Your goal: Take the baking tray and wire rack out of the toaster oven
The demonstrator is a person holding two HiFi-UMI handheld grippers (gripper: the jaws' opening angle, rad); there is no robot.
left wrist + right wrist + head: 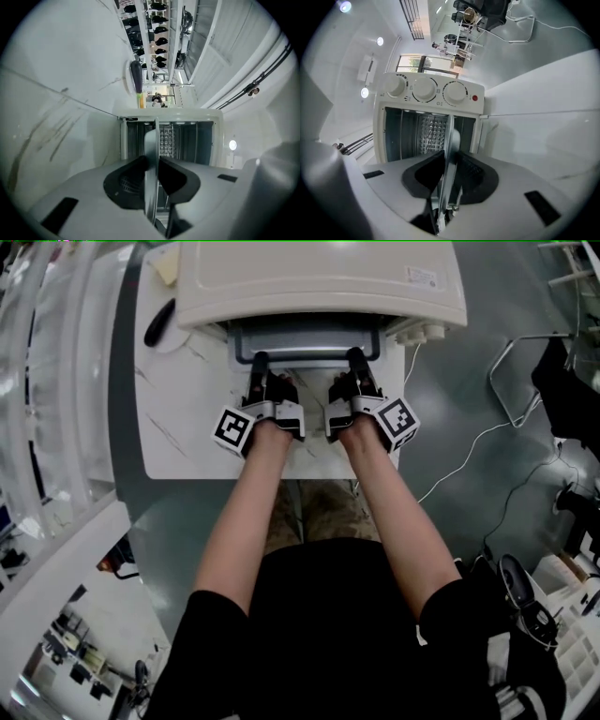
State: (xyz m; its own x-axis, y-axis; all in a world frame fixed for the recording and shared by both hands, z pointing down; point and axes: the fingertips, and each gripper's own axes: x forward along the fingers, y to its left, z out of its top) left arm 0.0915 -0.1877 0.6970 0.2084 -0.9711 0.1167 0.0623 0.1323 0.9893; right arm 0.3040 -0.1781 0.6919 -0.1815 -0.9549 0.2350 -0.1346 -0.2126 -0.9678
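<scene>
A cream toaster oven (319, 277) stands at the back of a white marble table (187, 427) with its door down. The grey baking tray (305, 338) sticks out of the oven mouth over the door. My left gripper (260, 360) is shut on the left part of the tray's front rim and my right gripper (356, 354) on the right part. In the left gripper view the tray (151, 154) shows edge-on, pinched in the left gripper (152, 164). The right gripper (449, 161) pinches the same tray (450, 136) below the oven's knobs (425, 89). I cannot make out the wire rack.
A black-handled tool (159, 322) lies on a white dish left of the oven. The table's front edge is close behind my hands. A white cable (469, 446) runs over the grey floor on the right, past a metal frame (525, 371).
</scene>
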